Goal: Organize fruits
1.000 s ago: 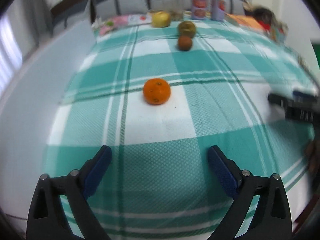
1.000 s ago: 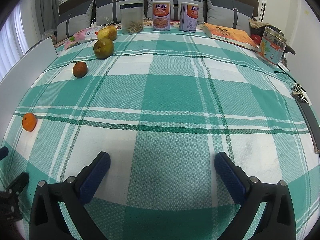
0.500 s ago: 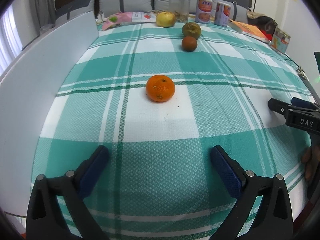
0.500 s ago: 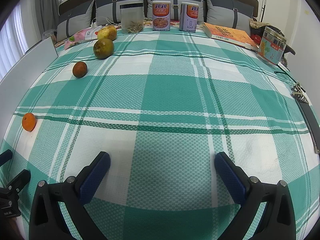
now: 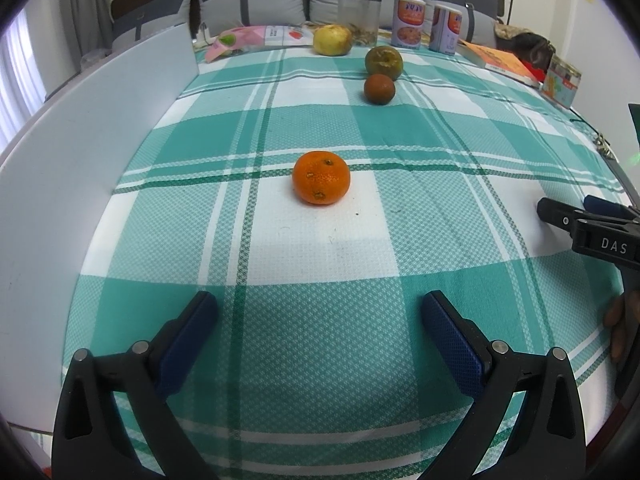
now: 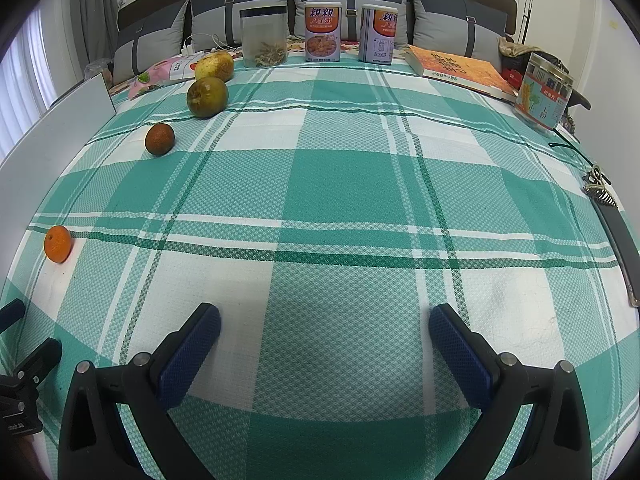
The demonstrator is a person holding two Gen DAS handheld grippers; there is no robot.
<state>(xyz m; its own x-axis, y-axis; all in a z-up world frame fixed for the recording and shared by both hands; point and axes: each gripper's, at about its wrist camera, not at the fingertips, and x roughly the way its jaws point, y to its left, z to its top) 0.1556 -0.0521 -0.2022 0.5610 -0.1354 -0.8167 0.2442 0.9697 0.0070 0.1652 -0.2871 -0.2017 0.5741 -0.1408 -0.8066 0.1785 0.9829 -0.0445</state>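
On the side of the right gripper, where it is caught at the edge of the left wrist view, the white letters "DAS" are printed. Two tins at the far end of the green and white checked cloth carry large Chinese characters on an orange band, with a picture of food on the nearer-left one; the finer print cannot be read. A third tin at the far right bears a drawing and more characters, too small to make out. An orange book lies between them, its cover lettering illegible, and a clear jar with a dark lid stands left of the two tins.

Four fruits are counted, all lying apart on the cloth in a loose line. An orange rests nearest, just ahead of the left gripper and between the lines of its fingers. A small brown fruit is seen farther on, a green-brown fruit close behind it, and a yellow fruit farthest, by a pink packet.

Both grippers are held above the cloth with jaws wide apart and nothing between the blue pads. A white board stands along the left edge.
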